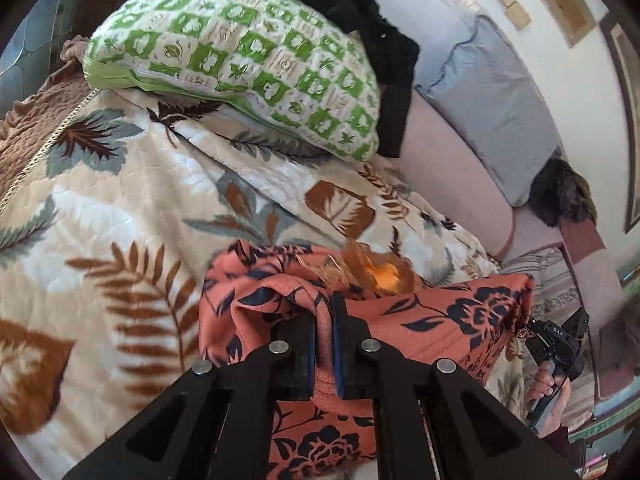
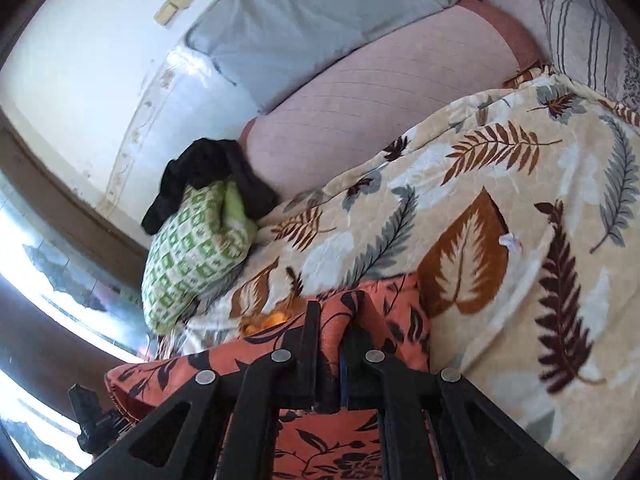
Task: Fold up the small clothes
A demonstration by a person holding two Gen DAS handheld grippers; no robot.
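Both grippers' jaws clamp a coral garment [image 1: 440, 312] printed with navy flowers, its cloth bunched and creased.

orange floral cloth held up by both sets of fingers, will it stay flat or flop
The orange floral cloth probably flops: it bunches and creases around the left gripper. It looks thin and light, sagging between that grip and the right gripper.

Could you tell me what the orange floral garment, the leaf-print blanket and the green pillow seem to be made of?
Garment: likely a thin woven fabric, matte with a fine crepe-like grain; it drapes in soft folds.
Blanket: probably plush fleece or a quilted synthetic; its surface looks puffy and embossed, with a slight sheen.
Pillow: seemingly quilted cotton or a blend, matte; stitched dimples show across the print.
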